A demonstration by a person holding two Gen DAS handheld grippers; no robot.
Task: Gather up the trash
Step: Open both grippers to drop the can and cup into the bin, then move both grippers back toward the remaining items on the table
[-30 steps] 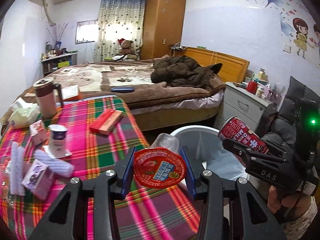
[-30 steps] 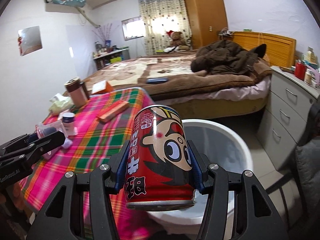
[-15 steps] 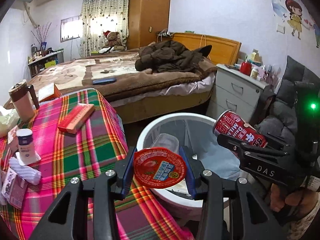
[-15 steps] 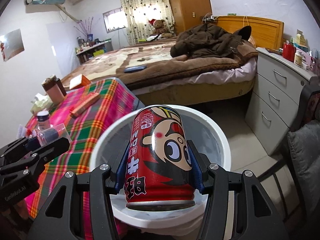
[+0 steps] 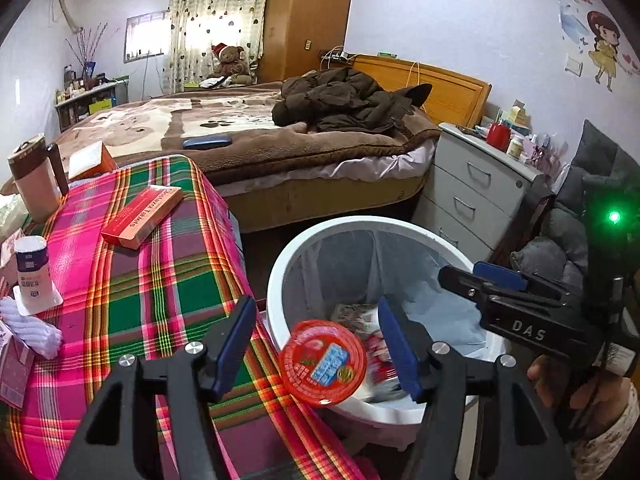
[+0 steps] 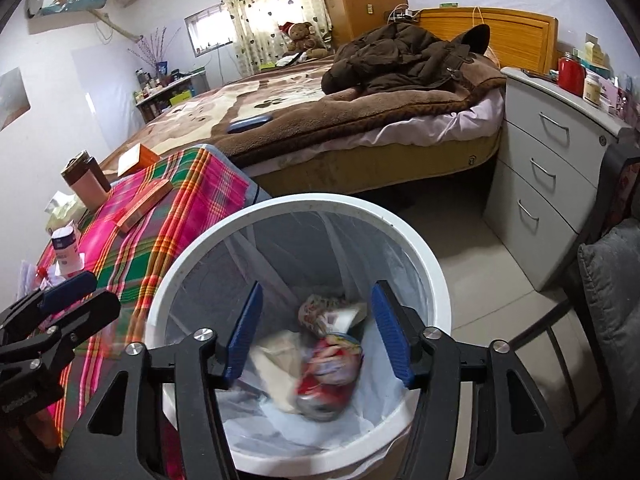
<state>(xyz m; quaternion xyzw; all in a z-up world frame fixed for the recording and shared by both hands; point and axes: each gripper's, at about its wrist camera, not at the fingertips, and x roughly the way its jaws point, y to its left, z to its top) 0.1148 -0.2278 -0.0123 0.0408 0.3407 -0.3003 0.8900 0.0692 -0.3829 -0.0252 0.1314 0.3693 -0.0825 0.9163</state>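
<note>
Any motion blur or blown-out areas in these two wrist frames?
Right wrist view: the red can in the white bin is smeared by motion, while the open right gripper stays sharp. Left wrist view: the red-lidded cup is sharp; the trash behind it is blurred. Both views: the curtained window is overexposed, and edges bend from fisheye.

Left hand-held gripper [image 5: 318, 344] — black frame, blue pads [image 5: 236, 344], silver screws.

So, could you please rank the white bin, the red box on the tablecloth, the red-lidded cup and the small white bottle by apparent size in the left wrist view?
1. White bin
2. Red-lidded cup and red box: alike; the cup is nearer, so unsure
3. White bottle
</note>
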